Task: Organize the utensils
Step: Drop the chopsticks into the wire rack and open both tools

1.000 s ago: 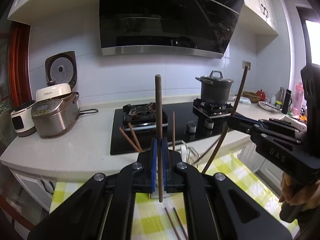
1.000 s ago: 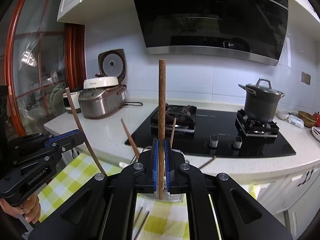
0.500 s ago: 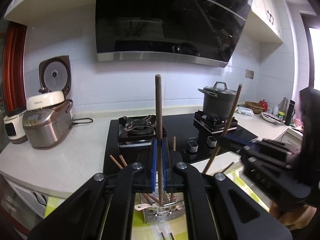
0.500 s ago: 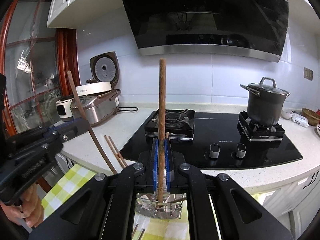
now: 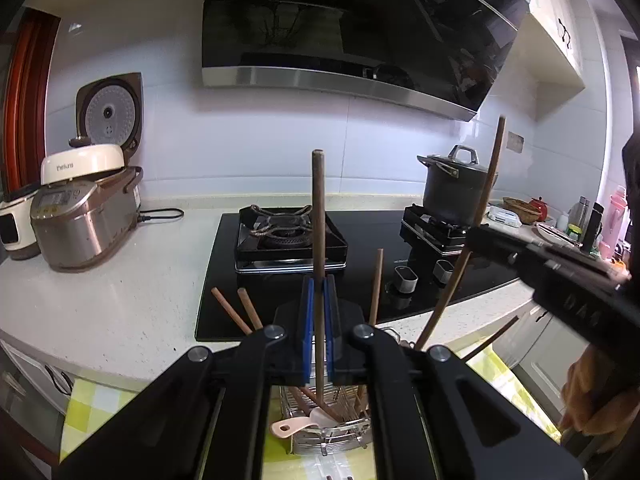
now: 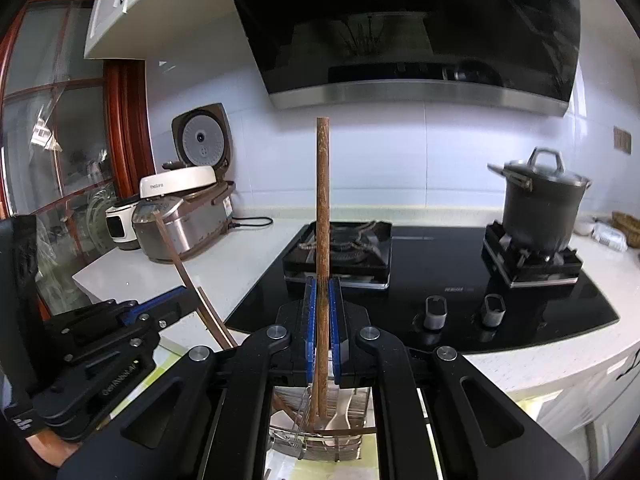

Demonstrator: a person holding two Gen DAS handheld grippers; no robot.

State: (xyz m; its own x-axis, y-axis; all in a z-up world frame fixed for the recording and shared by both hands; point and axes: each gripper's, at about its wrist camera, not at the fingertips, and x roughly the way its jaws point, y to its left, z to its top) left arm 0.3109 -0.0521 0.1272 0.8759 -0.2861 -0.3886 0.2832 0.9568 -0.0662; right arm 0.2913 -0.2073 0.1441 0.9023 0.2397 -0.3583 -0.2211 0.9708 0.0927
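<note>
A wire utensil basket stands on a yellow-checked cloth just below both hand-held grippers. Inside it lie a pale pink spoon with its handle pointing to the left and several brown chopsticks leaning at angles; their exact number inside the basket cannot be told. In the left wrist view, two chopstick ends rise to the left of the jaws, one stands just right of them, and another thin one slants out to the right.

The left hand-held gripper is closed on one brown chopstick, held upright, with its lower end reaching down into the basket. The right hand-held gripper is likewise clamped on one upright chopstick, whose lower tip sits inside the basket next to a pale spoon. Each gripper appears at the side of the other's view, its chopstick tilted by the lens.

Behind, on the table, stand one open rice cooker and a small white appliance. The black hob has two burners and two knobs; one lidded dark pot sits on the right burner.
</note>
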